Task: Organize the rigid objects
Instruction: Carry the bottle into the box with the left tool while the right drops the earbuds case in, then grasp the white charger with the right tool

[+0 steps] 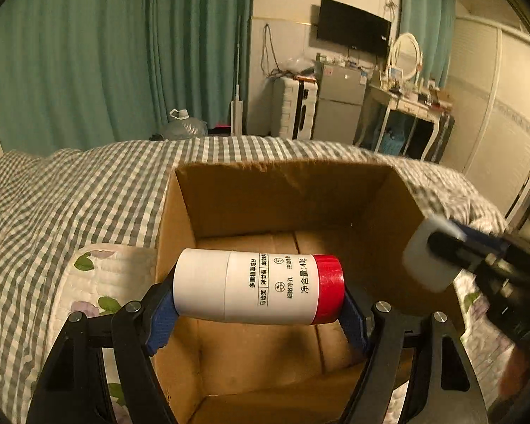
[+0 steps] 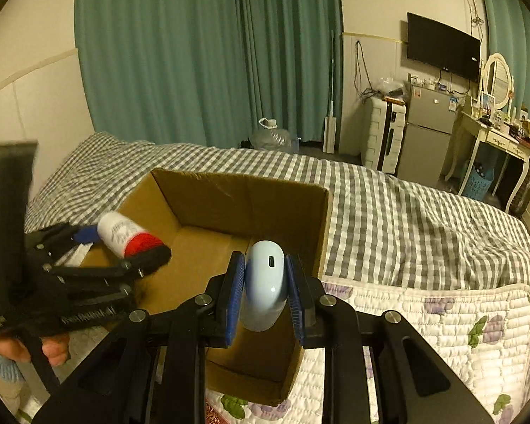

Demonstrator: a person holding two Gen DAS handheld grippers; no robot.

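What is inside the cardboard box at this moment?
The cardboard box shows only its bare brown floor and flaps; no object lies there. The white tube in the left gripper covers part of the floor, and the near corners are hidden.

Left hand-held gripper [image 1: 258, 291]: blue-padded fingers [image 1: 160, 318] spread wide, clamped endwise on a held cylinder, pointing forward and level. Right hand-held gripper [image 2: 265, 282]: fingers narrow, pressed on both sides of a rounded item. Bare fingertips [image 2: 54, 351] of the left hand visible beneath its black frame.
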